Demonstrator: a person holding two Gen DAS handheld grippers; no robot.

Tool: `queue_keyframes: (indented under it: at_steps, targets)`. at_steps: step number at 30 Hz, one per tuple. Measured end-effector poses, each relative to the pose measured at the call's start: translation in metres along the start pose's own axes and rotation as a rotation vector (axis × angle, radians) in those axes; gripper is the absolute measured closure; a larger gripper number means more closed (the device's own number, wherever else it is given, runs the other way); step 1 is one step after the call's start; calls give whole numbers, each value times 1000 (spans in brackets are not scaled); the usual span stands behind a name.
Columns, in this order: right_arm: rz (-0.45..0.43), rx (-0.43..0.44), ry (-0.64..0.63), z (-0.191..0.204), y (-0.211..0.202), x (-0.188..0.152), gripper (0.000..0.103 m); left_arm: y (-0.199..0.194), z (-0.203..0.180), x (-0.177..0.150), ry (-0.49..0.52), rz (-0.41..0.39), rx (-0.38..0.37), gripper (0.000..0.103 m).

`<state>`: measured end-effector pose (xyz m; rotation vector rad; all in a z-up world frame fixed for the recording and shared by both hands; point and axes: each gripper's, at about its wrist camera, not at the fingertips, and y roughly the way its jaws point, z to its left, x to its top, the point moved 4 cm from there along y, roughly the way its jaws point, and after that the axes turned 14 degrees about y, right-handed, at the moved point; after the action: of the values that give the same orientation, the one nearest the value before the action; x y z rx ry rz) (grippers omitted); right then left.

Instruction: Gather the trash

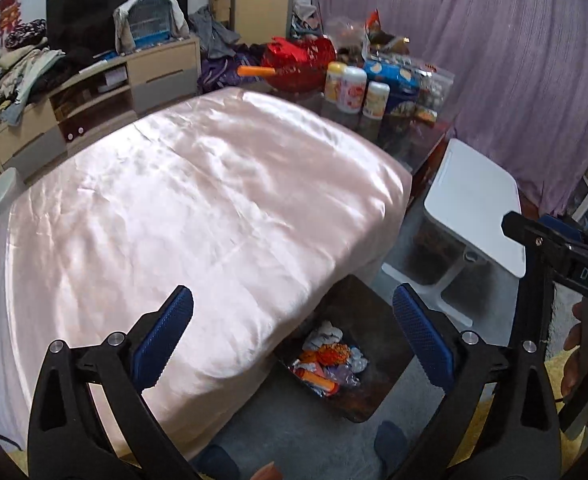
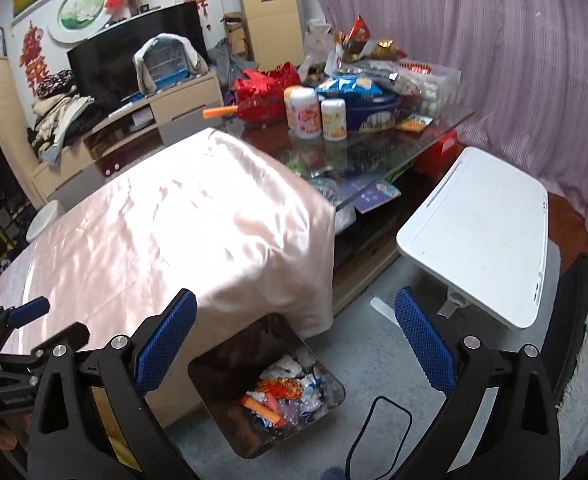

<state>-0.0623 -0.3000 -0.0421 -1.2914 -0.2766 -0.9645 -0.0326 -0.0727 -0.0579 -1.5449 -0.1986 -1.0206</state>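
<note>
A dark square trash bin (image 1: 378,316) (image 2: 214,368) stands on the grey floor beside the pink-covered table. Inside it lies a heap of trash (image 1: 328,356) (image 2: 286,396): crumpled white paper, orange and red wrappers, clear plastic. My left gripper (image 1: 294,332) hangs above the bin and the table's corner, open, with nothing between its blue pads. My right gripper (image 2: 296,336) is likewise above the bin, open and empty. In the left wrist view the right gripper's black body (image 1: 566,256) shows at the right edge, held by a hand (image 1: 586,364).
The pink satin cloth (image 1: 182,208) (image 2: 166,232) covers the table. Behind it a glass table (image 2: 374,152) is crowded with jars, snack bags and a red bag. A white folding desk (image 1: 474,204) (image 2: 486,232) stands to the right. A black cable (image 2: 378,424) lies on the floor.
</note>
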Motion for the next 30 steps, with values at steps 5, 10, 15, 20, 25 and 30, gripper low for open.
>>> queue_keyframes:
  at_steps: [5, 10, 15, 20, 25, 30]
  targets:
    - [-80, 1, -35, 14, -36, 5, 4, -42, 23, 15, -40, -100, 79, 8]
    - [-125, 18, -59, 28, -63, 6, 4, -74, 34, 20, -65, -163, 110, 8]
    - [-171, 44, -70, 42, -89, 5, 3, -95, 34, 19, -57, -198, 115, 8]
    - [-214, 50, -78, 51, -109, 5, 3, -112, 32, 18, -35, -226, 171, 8]
    - [-213, 68, -87, 58, -112, -1, 3, -119, 27, 15, -25, -234, 183, 8]
    - [-206, 73, -77, 59, -112, -5, 3, -121, 27, 12, -31, -234, 184, 8]
